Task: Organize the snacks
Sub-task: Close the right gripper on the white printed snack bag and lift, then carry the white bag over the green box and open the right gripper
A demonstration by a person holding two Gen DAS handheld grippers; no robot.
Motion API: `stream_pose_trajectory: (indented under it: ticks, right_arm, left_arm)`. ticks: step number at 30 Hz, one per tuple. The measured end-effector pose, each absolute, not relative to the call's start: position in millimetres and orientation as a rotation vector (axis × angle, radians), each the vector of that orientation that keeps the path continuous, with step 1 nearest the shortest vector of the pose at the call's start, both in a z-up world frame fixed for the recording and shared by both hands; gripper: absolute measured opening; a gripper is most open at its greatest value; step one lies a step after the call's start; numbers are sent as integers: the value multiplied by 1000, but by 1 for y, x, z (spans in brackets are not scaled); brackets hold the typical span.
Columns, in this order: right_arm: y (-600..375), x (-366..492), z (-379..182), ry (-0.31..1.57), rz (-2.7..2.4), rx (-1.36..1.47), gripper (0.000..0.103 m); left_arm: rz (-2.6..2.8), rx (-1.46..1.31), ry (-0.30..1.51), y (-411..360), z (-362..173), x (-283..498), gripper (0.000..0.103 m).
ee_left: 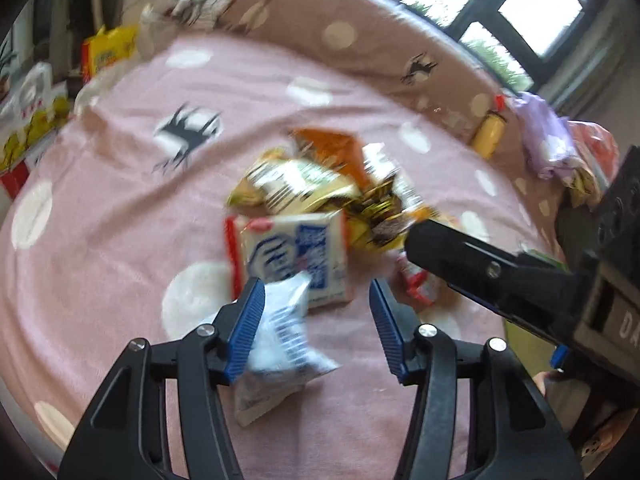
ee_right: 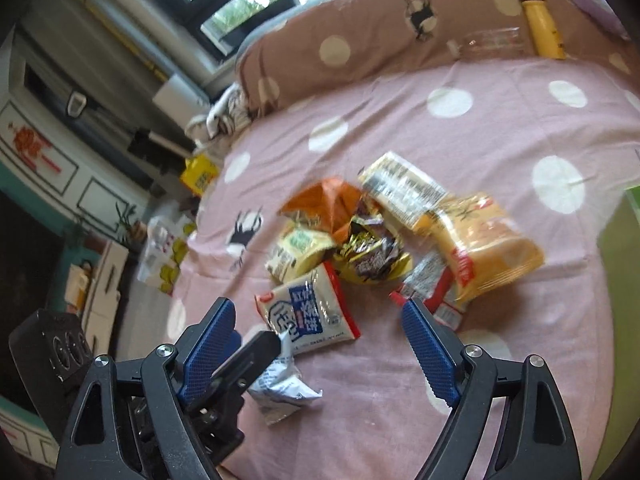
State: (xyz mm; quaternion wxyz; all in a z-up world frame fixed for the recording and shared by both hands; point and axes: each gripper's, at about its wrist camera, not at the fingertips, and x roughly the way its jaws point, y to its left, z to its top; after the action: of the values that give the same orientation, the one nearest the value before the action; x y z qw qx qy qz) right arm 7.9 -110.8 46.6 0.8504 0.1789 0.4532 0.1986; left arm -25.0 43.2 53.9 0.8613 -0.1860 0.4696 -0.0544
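Observation:
A pile of snack packets lies on a pink dotted bedspread. My left gripper is open; a small white and blue packet lies against its left finger, and in the right wrist view on the bedspread. Ahead of it sits a white, blue and red packet, also in the right wrist view. Behind are gold packets, an orange packet and a large yellow bag. My right gripper is open and empty above the pile; it shows in the left wrist view.
A brown dotted pillow lies at the bed's head with a yellow bottle and a clear jar beside it. A green box edge is at the right. Yellow packages and boxes stand left of the bed.

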Motion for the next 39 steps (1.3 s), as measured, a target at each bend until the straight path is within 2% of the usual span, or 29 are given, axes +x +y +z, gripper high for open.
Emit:
stream_pose_trajectory:
  ticks: [4, 9, 14, 19, 25, 29, 39]
  right_arm:
    - [-96, 12, 22, 1040, 488, 395, 84]
    - [-82, 9, 19, 1069, 580, 420, 82]
    - [-63, 6, 8, 1114, 588, 359, 72]
    - [-63, 11, -9, 1166, 621, 430, 69]
    - [-62, 13, -23, 1205, 627, 457, 54]
    - [-72, 3, -9, 1145, 596, 445, 49]
    - [-155, -36, 64, 844, 451, 487, 49]
  left_arm:
    - [-59, -411, 1016, 61, 51, -38, 56]
    - [-43, -395, 1024, 64, 49, -54, 57]
    - [-81, -409, 1027, 60, 44, -57, 56]
    - [-140, -409, 1036, 54, 41, -58, 55]
    - [-167, -393, 1056, 44, 32, -53, 51]
    - [-232, -368, 987, 35, 46, -59, 49]
    - [-470, -204, 767, -50, 116, -64, 47]
